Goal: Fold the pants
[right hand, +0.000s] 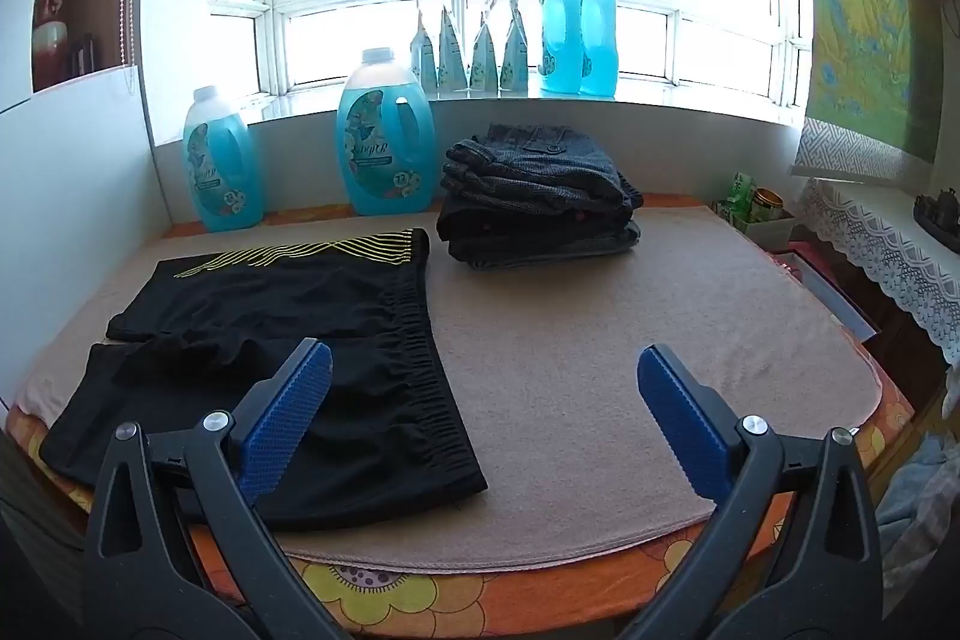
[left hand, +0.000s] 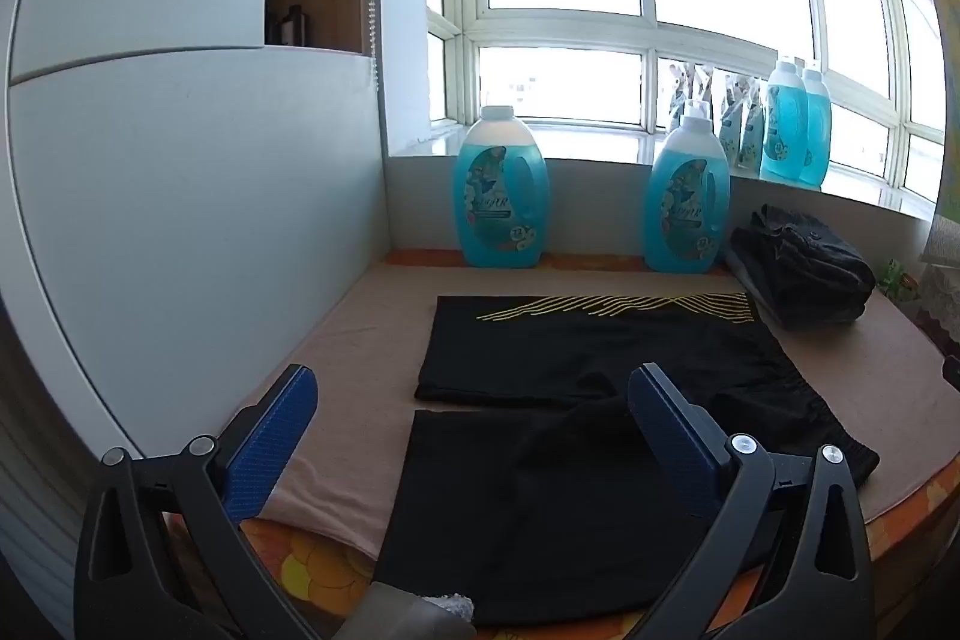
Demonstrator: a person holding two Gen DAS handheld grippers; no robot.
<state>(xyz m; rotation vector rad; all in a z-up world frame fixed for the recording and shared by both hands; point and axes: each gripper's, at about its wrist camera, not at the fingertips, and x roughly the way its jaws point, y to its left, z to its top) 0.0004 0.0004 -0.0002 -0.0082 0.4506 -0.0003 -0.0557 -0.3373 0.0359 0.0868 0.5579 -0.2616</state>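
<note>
Black shorts with a yellow line pattern point(left hand: 576, 358) lie spread flat on the beige mat point(left hand: 360, 352), legs toward the left wall, elastic waistband to the right. They also show in the right wrist view point(right hand: 288, 316). My left gripper point(left hand: 474, 388) is open and empty, hovering above the near leg of the shorts. My right gripper point(right hand: 486, 370) is open and empty, hovering above the mat point(right hand: 600, 370) just right of the waistband. Neither gripper touches the cloth.
A stack of folded dark pants point(right hand: 534, 196) sits at the back of the mat. Two blue detergent bottles point(right hand: 384, 142) stand against the back wall, with more bottles and pouches on the windowsill point(right hand: 576, 34). A white cabinet wall point(left hand: 180, 220) borders the left.
</note>
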